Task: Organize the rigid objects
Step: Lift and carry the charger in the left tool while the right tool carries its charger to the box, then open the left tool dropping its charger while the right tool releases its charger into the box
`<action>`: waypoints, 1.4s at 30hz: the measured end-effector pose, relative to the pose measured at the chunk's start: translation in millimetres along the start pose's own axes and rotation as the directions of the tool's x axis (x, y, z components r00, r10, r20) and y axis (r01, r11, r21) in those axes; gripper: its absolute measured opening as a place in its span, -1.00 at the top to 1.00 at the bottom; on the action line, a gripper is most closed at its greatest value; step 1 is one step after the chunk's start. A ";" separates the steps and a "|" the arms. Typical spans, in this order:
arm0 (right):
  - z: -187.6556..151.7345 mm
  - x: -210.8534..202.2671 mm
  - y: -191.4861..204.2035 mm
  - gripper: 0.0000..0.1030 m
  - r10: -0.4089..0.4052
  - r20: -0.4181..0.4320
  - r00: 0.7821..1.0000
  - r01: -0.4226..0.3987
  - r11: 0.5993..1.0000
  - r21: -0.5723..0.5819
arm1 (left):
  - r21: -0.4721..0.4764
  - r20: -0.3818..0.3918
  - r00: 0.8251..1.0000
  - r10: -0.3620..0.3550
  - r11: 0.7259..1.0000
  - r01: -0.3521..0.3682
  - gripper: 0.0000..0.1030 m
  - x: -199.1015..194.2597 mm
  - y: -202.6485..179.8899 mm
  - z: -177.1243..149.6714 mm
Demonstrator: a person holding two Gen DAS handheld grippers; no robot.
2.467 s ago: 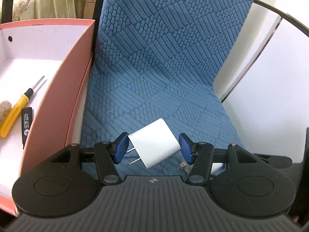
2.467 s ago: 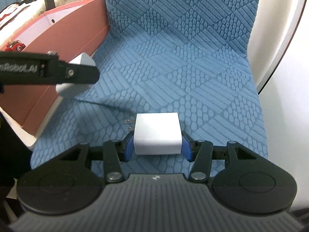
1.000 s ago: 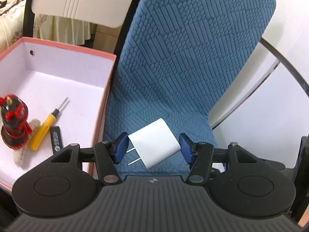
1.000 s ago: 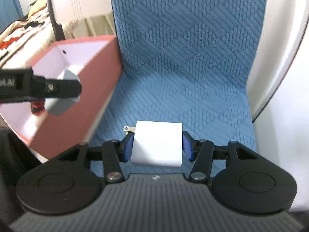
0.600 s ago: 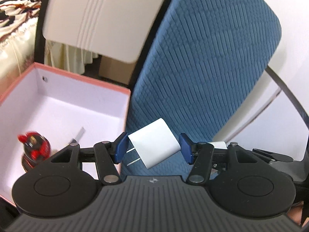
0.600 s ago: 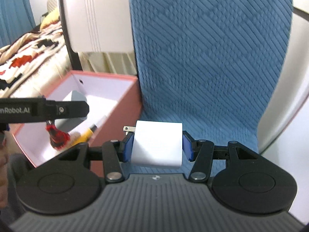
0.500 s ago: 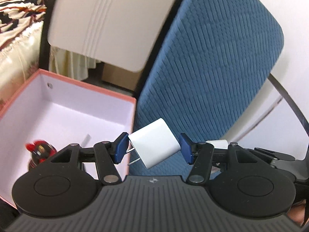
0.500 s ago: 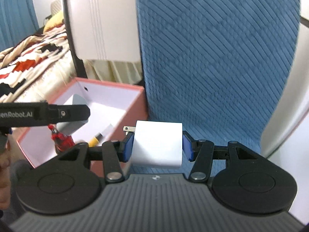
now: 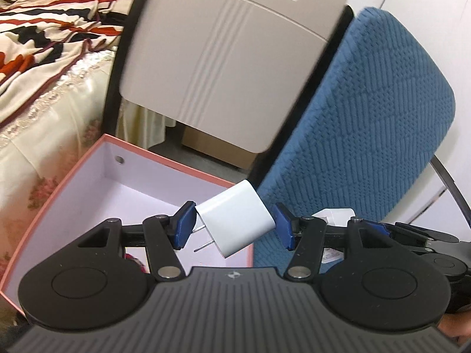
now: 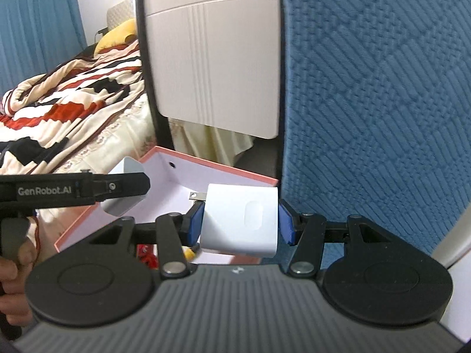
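Two white plastic plug adapters, one [image 9: 235, 219] tilted in the left tool [image 9: 235, 226], one [image 10: 240, 220] square in the right tool [image 10: 240, 222], both pinched above the pink cardboard box [image 9: 164, 167].

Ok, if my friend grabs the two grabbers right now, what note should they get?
Left gripper: shut on a white charger, tilted, prongs to the left, over the pink box.
Right gripper: shut on a second white charger, near the box's edge.
Done: both chargers picked up; a red toy and a yellow-handled tool show in the box.
Left: lower each charger into the box and let go.
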State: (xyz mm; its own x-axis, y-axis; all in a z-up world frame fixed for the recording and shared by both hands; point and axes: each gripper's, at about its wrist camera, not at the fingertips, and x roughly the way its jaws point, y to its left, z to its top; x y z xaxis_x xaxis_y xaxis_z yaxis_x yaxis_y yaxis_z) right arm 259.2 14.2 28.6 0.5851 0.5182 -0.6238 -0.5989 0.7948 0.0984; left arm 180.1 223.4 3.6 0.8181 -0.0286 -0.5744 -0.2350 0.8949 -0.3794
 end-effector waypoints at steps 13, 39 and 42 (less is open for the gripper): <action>-2.7 34.0 41.6 -0.06 0.028 -0.061 0.998 -0.029 1.000 -0.011 | -0.042 -0.044 0.997 0.063 0.997 -0.064 -0.22 -2.7 55.8 -6.3; -77.8 98.4 80.8 -0.07 0.000 -0.316 0.949 -0.042 0.991 -0.127 | -0.067 -0.270 0.957 0.102 0.990 -0.124 -0.22 39.2 121.0 -75.2; -79.4 99.8 80.4 -0.07 -0.006 -0.323 0.946 -0.037 0.991 -0.126 | -0.072 -0.267 0.959 0.094 0.991 -0.117 -0.22 37.0 121.7 -75.5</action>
State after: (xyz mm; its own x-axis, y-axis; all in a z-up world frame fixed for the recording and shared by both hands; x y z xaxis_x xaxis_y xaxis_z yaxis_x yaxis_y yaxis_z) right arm 226.0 104.8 -87.3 0.3806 0.3840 -0.8412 -0.6840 0.7291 0.0234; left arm 142.2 297.6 -118.5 0.6224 -0.0625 -0.7802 -0.3659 0.8579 -0.3607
